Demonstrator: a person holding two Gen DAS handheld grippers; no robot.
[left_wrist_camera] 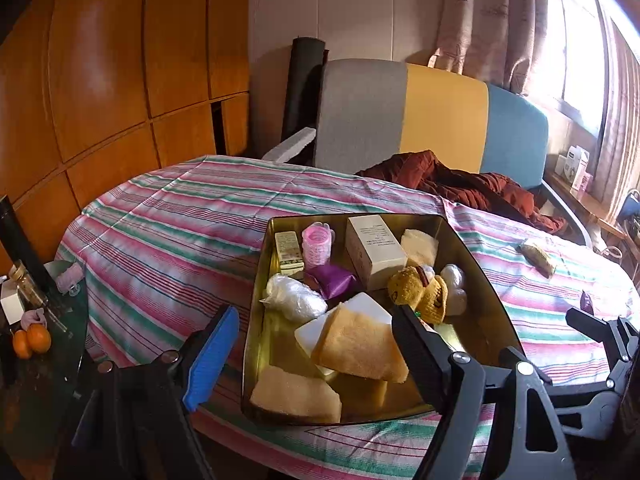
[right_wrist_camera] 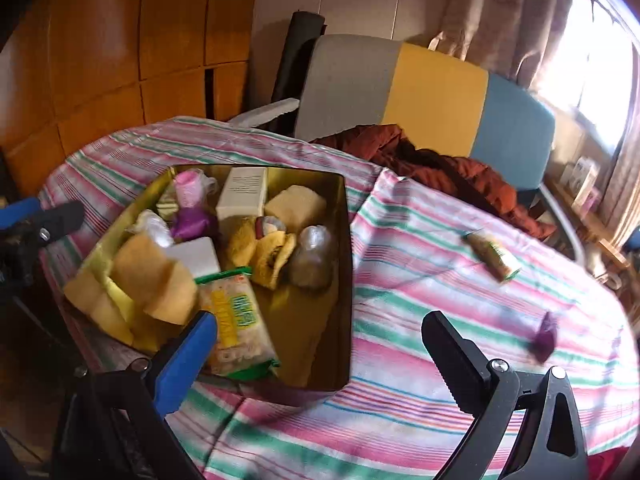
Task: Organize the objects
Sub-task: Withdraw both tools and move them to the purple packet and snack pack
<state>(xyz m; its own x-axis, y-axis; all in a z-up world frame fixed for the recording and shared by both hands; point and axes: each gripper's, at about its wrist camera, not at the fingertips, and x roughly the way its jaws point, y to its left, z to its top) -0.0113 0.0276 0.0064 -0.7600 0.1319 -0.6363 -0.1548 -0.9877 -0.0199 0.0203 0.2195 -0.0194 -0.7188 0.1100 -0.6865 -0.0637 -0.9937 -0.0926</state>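
A gold metal tin (left_wrist_camera: pixel 260 320) (right_wrist_camera: pixel 344 264) sits on the striped tablecloth, filled with several items: yellow sponges (left_wrist_camera: pixel 360 344), a white box (left_wrist_camera: pixel 374 250), a pink roller (left_wrist_camera: pixel 318 240), a purple wrapper (left_wrist_camera: pixel 334 282), a plush toy (left_wrist_camera: pixel 420 294). A green-and-yellow snack packet (right_wrist_camera: pixel 236 320) lies in the tin's near part. My left gripper (left_wrist_camera: pixel 316 344) is open and empty over the tin's near end. My right gripper (right_wrist_camera: pixel 320 344) is open and empty, just above the tin's near right corner. A wrapped snack bar (right_wrist_camera: pixel 494 256) (left_wrist_camera: pixel 538 256) and a purple wrapper (right_wrist_camera: pixel 544 338) lie loose on the cloth to the right.
A rust-red jacket (left_wrist_camera: pixel 460 180) lies at the table's far side against a grey, yellow and blue chair back (left_wrist_camera: pixel 440 116). A side table at the left holds oranges (left_wrist_camera: pixel 32 340) and a bottle (left_wrist_camera: pixel 26 284). Wooden panels line the left wall; a window is at right.
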